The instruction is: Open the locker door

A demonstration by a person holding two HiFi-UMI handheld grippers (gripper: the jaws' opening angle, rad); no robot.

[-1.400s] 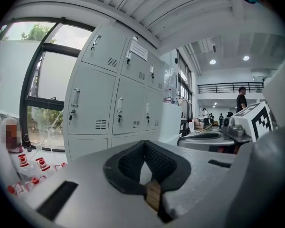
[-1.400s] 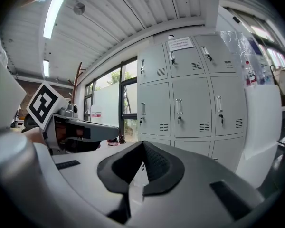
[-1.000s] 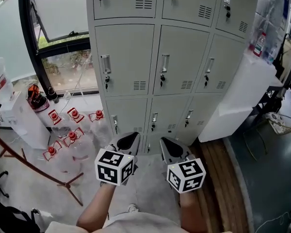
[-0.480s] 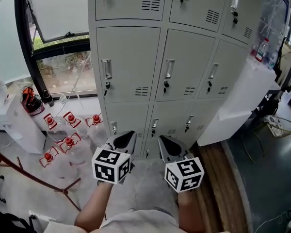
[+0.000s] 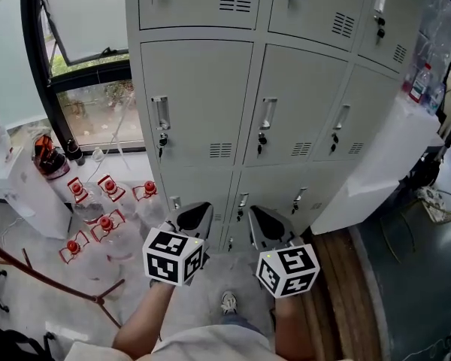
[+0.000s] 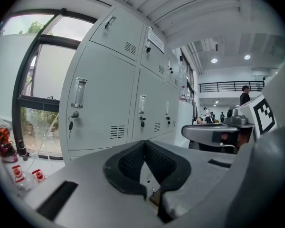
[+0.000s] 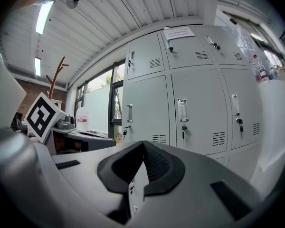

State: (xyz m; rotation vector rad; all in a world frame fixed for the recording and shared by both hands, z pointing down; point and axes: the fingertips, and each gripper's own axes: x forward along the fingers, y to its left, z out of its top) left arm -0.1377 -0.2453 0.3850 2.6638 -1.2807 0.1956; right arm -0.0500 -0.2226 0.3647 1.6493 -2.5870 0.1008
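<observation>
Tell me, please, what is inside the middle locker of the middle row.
Only its shut door shows, with a handle, a hanging key and a vent. Whatever is inside is hidden behind it.

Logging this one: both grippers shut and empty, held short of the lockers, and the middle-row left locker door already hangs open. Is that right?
Not quite. The middle-row left locker door is closed, its handle untouched, as the head view shows. The rest holds: the left gripper and right gripper are shut, empty and short of the lockers.
</observation>
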